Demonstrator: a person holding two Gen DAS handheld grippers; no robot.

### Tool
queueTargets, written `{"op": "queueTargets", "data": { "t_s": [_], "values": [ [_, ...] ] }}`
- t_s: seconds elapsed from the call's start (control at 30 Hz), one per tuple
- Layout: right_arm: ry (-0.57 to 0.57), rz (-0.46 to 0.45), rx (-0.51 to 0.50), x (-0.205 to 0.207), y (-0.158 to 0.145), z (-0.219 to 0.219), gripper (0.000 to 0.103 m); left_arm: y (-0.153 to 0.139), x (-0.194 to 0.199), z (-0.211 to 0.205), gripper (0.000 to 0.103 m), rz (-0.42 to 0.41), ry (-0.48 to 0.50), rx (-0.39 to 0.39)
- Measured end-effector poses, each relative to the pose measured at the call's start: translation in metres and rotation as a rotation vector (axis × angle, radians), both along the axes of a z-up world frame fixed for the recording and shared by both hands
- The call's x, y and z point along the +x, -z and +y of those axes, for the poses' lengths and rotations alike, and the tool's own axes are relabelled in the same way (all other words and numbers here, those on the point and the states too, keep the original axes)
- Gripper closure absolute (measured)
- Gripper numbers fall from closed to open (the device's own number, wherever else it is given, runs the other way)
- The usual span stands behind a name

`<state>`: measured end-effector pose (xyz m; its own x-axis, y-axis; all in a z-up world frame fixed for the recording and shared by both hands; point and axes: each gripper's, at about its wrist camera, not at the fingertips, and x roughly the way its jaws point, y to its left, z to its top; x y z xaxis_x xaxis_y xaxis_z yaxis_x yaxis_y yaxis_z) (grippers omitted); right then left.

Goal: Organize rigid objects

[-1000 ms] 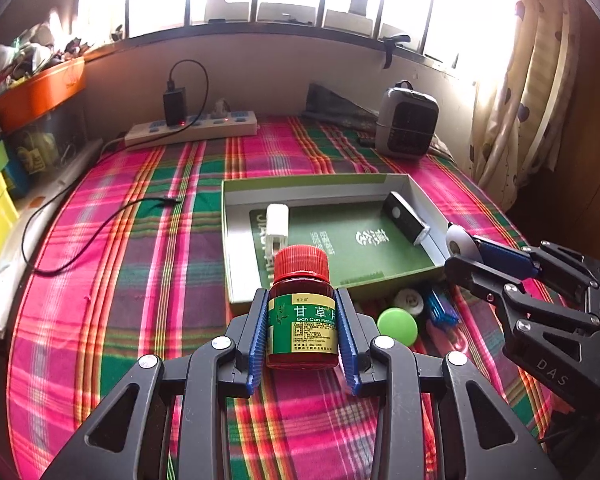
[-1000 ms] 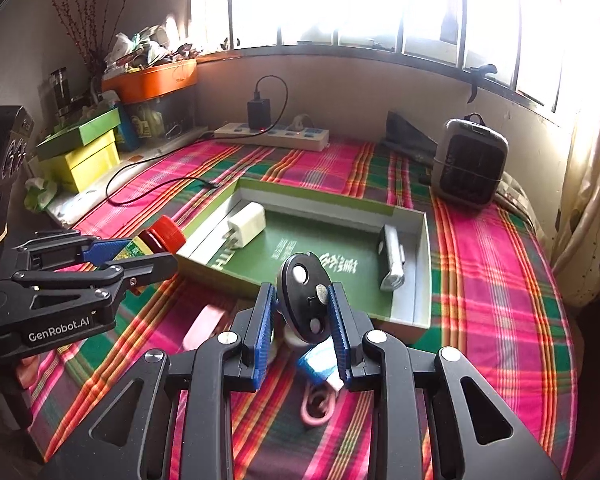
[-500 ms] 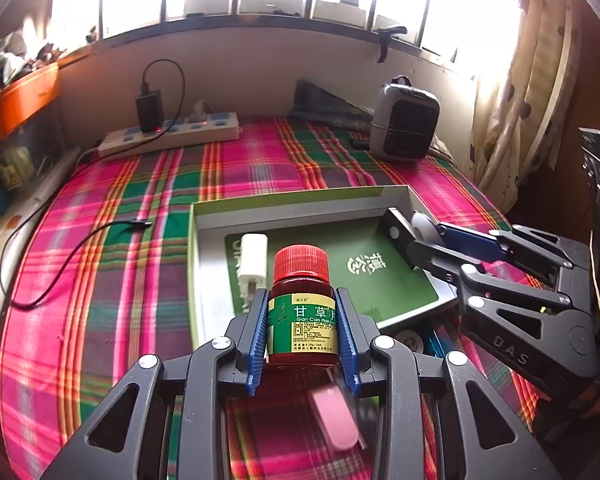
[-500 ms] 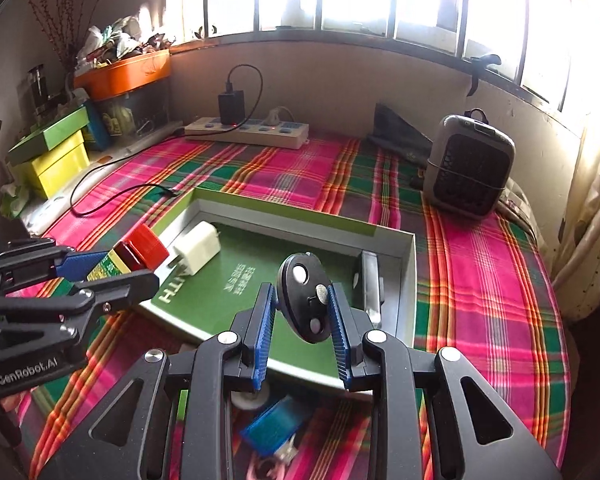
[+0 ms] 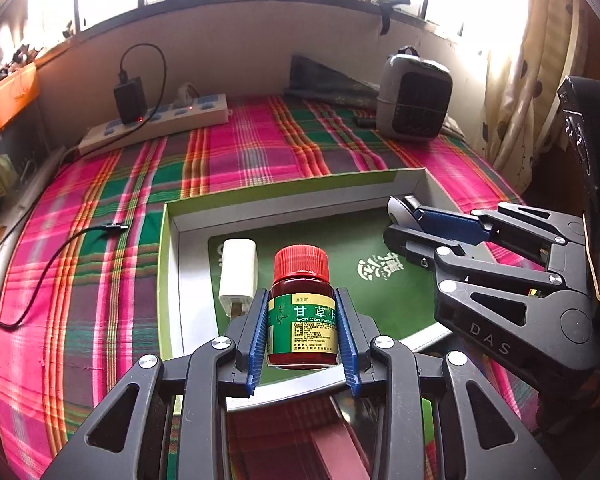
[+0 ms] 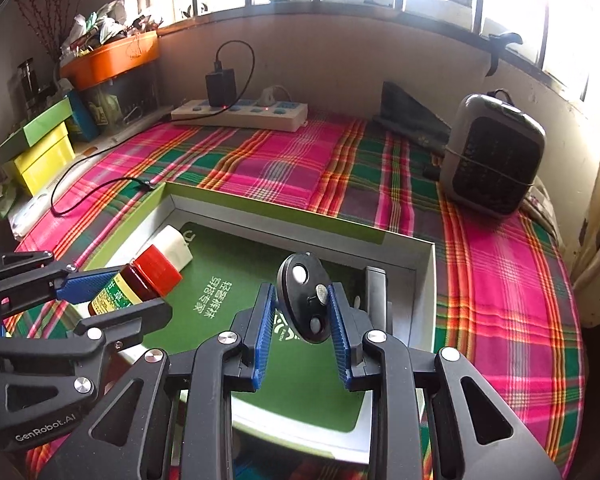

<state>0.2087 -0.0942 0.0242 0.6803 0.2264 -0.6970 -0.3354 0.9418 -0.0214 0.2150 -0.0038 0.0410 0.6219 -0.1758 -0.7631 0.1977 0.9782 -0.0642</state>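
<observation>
A: What is held by the left gripper (image 5: 302,330)?

B: A dark red medicine bottle (image 5: 302,320) with a red cap and a green-and-yellow label is clamped upright between its blue pads. It is seen above the near left part of the open box (image 5: 296,184).

A: And the right gripper (image 6: 302,326)?

B: Its jaws are closed on a black oval object (image 6: 306,300) with round metal spots, which looks like a computer mouse seen from below. It is held over the green floor of the box, toward the right side.

A: What is found inside the box?

B: A white charger plug (image 5: 238,270) is lying at the left, just beyond the bottle. A slim grey and black item (image 6: 376,292) is lying by the right wall; what it is cannot be told.

A: What is seen around the box?

B: The box is set on a pink and green plaid cloth (image 6: 284,164). A white power strip (image 6: 240,114) with a black adapter is placed at the far left, and a small grey heater (image 6: 494,160) at the far right. A black cable (image 5: 52,248) is trailed across the cloth on the left.
</observation>
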Motion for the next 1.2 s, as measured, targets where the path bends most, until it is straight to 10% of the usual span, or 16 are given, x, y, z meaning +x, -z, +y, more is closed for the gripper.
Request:
{"op": "queueTargets", "data": {
  "t_s": [1.2],
  "values": [
    [-0.024, 0.029, -0.037, 0.027, 0.022, 0.009, 0.075, 0.026, 0.020, 0.003, 0.072, 0.070, -0.024, 0.023]
  ]
}}
